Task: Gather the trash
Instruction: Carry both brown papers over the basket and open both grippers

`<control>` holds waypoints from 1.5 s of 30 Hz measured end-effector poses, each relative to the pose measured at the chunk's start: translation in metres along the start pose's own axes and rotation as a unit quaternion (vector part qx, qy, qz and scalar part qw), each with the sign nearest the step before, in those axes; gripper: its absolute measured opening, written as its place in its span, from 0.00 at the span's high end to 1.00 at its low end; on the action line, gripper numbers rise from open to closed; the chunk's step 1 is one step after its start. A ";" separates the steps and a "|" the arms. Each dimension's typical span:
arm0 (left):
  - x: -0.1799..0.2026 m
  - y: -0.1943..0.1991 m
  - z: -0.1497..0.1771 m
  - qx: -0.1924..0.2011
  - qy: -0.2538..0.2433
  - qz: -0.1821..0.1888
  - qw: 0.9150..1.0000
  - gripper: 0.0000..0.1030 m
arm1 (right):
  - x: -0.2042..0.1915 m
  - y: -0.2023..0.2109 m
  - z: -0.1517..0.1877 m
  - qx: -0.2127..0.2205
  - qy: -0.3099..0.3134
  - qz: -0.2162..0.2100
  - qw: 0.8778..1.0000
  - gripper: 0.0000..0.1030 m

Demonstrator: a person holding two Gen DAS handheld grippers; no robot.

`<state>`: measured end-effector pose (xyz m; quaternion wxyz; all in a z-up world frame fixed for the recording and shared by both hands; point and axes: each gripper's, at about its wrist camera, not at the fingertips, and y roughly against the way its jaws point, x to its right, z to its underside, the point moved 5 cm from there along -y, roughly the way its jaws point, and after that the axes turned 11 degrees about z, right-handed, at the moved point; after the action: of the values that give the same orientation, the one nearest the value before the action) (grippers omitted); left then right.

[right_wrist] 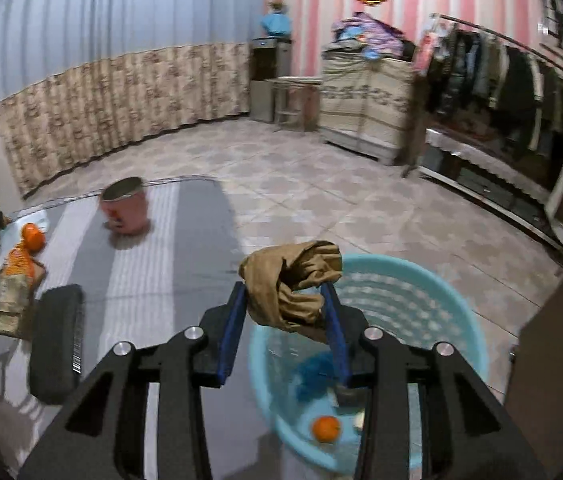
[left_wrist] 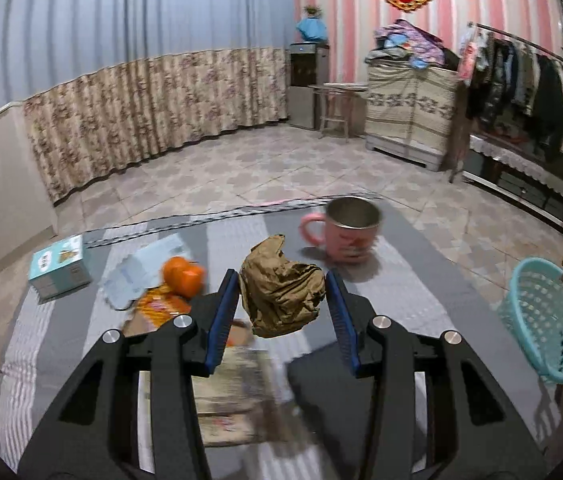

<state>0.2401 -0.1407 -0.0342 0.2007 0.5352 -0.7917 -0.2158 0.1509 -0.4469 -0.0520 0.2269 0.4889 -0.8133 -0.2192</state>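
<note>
My left gripper [left_wrist: 282, 292] is shut on a crumpled brown paper ball [left_wrist: 281, 290] and holds it above the grey striped table [left_wrist: 401, 276]. My right gripper [right_wrist: 284, 296] is shut on another crumpled brown paper ball [right_wrist: 291, 282] and holds it over the rim of the light blue basket [right_wrist: 465, 320]. The basket holds an orange [right_wrist: 326, 429] and blue trash. The basket [left_wrist: 541, 320] also shows at the right in the left wrist view, with the right gripper's paper above it.
On the table stand a pink mug [left_wrist: 351, 228], an orange [left_wrist: 183, 274], an orange snack wrapper [left_wrist: 161, 306], light blue paper [left_wrist: 141, 272], a teal box [left_wrist: 59, 266] and a black case [right_wrist: 55, 340]. Tiled floor lies beyond.
</note>
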 end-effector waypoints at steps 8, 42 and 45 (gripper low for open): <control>0.080 -0.023 0.001 -0.007 -0.026 0.044 0.999 0.58 | 0.059 -0.019 0.004 0.001 -0.036 0.034 0.999 0.63; 0.285 -0.080 0.023 -0.018 -0.144 0.170 0.975 0.14 | 0.124 -0.057 0.017 -0.037 -0.132 0.054 0.989 0.63; 0.269 -0.073 0.017 -0.007 -0.131 0.153 0.980 0.08 | 0.115 -0.056 0.014 -0.033 -0.118 0.046 0.991 0.63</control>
<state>0.1931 -0.4143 -0.0657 0.1302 0.3737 -0.8819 -0.2563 0.1341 -0.5715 -0.0779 0.1551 0.4136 -0.8484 -0.2918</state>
